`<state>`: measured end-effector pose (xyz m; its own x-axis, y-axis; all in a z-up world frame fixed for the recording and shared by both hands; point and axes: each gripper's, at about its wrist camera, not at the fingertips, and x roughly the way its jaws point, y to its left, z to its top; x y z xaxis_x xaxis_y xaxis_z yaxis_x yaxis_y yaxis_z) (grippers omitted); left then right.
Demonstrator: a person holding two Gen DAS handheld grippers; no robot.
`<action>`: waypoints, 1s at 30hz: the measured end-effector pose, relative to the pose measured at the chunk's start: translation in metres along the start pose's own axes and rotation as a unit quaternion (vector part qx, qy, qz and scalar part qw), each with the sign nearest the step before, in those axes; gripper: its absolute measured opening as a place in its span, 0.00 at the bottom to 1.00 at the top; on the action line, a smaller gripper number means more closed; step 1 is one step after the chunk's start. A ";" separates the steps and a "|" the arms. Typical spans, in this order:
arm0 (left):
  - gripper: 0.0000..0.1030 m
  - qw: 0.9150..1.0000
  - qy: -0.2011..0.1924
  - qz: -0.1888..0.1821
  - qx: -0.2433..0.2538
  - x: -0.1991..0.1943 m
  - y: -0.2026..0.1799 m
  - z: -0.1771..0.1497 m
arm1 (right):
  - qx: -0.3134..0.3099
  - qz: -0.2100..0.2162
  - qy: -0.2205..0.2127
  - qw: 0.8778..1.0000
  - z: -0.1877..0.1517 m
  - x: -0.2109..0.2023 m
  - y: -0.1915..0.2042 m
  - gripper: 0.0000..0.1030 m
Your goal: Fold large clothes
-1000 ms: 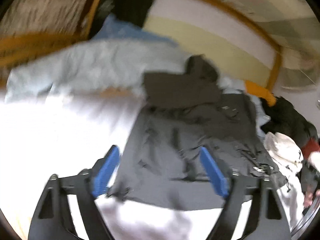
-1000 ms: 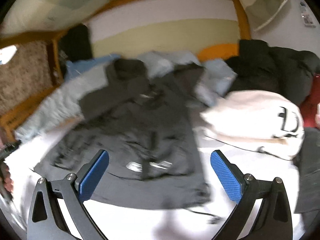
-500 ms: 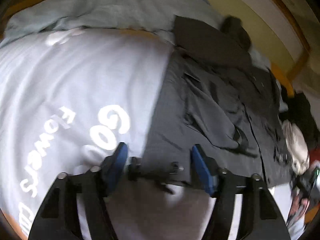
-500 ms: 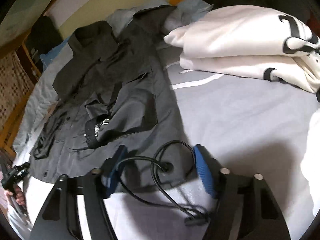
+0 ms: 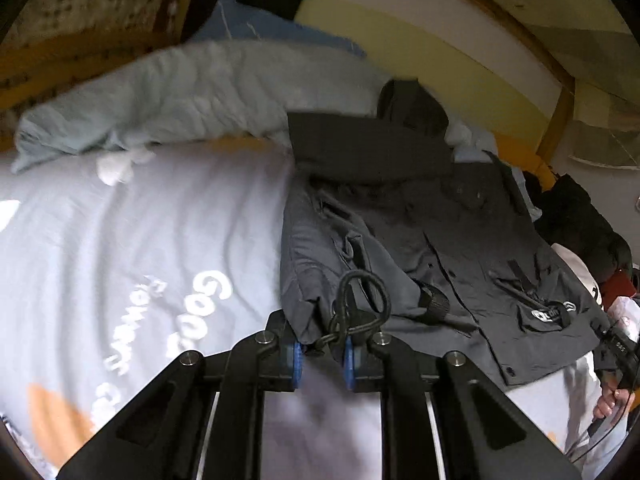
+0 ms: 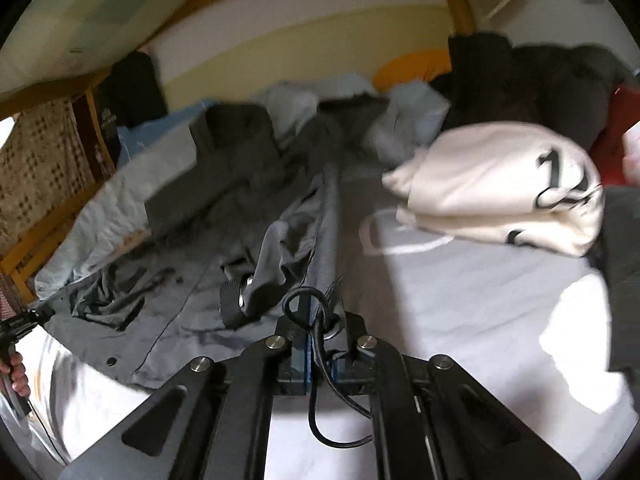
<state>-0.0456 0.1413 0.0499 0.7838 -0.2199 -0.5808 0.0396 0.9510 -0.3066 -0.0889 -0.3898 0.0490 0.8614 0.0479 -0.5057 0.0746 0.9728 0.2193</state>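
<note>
Left wrist view showed the dark jacket [image 5: 440,248] spread on the bed [image 5: 140,240], soft, limp, drawstrings dangling. Both grippers, left [image 5: 320,354] and right [image 6: 320,354], had just closed their jaws, clamping its hem corners, sensible holds.

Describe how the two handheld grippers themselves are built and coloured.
Both the left gripper and the right gripper share one design: matte black angular finger arms with triangular cut-outs, round silver bolt heads along the tops, and blue pads on the inner faces.
</note>
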 end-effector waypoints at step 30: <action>0.15 0.985 0.069 0.158 -0.006 0.086 -0.008 0.050 | 0.010 -0.084 0.065 0.994 0.045 0.062 0.004 0.07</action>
<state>0.0522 0.1254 0.0406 0.6639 0.0585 -0.7455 -0.2008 0.9743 -0.1024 -0.0129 -0.3935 0.0557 0.7643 -0.0850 -0.6393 0.2227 0.9651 0.1379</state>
